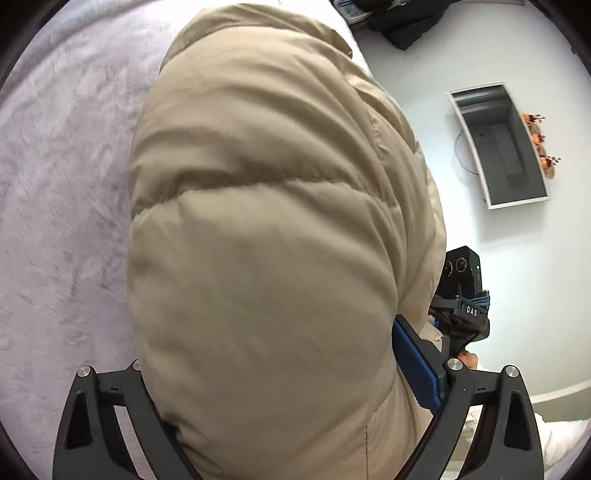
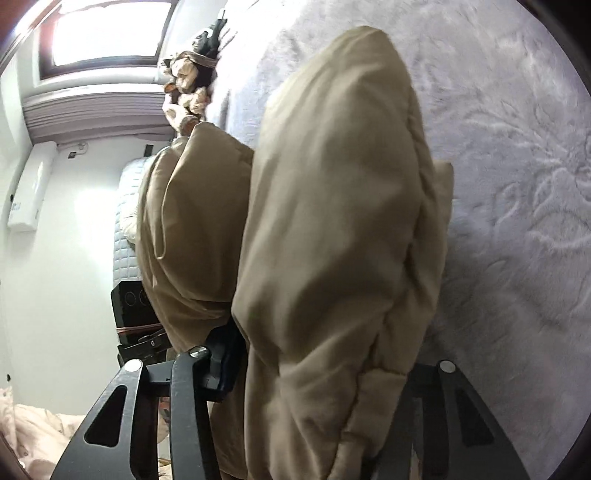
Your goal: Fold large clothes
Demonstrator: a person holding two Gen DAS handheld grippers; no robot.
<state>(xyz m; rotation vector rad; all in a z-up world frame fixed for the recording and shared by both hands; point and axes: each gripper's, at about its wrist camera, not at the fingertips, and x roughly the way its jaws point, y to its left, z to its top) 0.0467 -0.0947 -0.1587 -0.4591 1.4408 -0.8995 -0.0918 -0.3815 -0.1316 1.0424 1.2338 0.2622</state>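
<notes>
A beige puffer jacket (image 1: pixel 266 221) fills the left wrist view, bulging in a thick fold between the jaws of my left gripper (image 1: pixel 266 343). The jaws stand wide. The blue pad (image 1: pixel 417 365) on the right lies beside the fabric, and the left finger is hidden under the fold. In the right wrist view the same jacket (image 2: pixel 332 221) hangs over my right gripper (image 2: pixel 328 354). Its left blue pad (image 2: pixel 223 354) presses into the fabric, while the right finger is hidden behind the jacket. The body of the right gripper (image 1: pixel 461 295) shows at the jacket's right edge.
A lilac-grey plush blanket (image 1: pixel 55 184) covers the bed under the jacket. On the white floor beside it stand a grey tray with a white frame (image 1: pixel 502 147) and dark clothes (image 1: pixel 402 22). A window (image 2: pixel 107 33), a brown bundle (image 2: pixel 188 92) and pink fabric (image 2: pixel 37 424) lie left.
</notes>
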